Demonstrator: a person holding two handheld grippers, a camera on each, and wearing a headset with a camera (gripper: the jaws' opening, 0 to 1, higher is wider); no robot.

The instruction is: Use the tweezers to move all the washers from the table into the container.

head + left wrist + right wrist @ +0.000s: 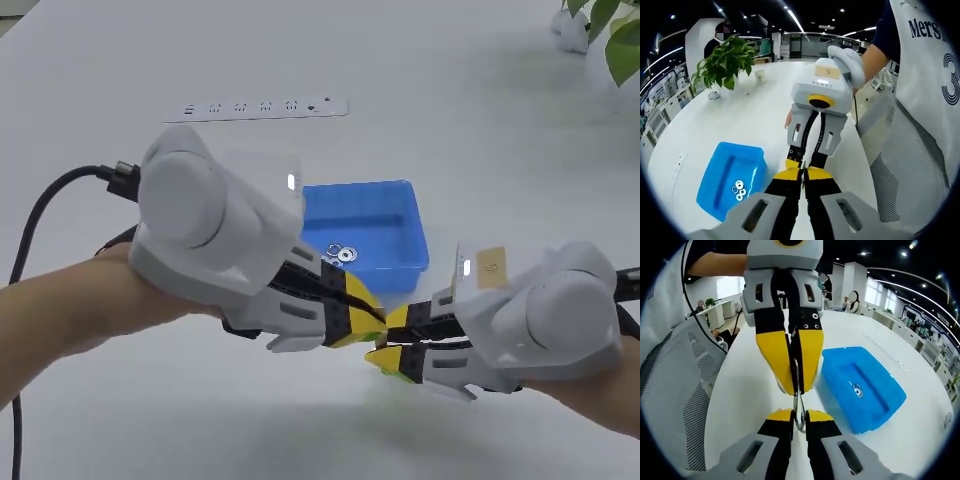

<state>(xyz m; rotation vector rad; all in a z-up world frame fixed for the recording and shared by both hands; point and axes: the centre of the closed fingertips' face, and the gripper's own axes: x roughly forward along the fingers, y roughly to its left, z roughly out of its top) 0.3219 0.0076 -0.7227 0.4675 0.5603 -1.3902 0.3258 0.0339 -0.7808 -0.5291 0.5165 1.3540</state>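
Presently: tweezers point(798, 401) clamped at both ends, left gripper point(801, 176) and right gripper point(800, 419) closed on them, tip to tip.
Washers point(342, 253) lie in the blue container point(400, 265); I'd release one side only once the other holds squarely.

The white table point(440, 100) gives open room along its near edge and across its far half. Towards the middle, the grey-and-yellow left gripper point(375, 318) and right gripper point(380, 352) meet tip to tip, both clamped on thin metal tweezers point(797, 387), and bar the near side of the open-topped blue plastic container point(405, 262). A flat white power strip point(267, 107) lies well beyond it. A green leafy plant point(615, 35) crowds the far right corner.
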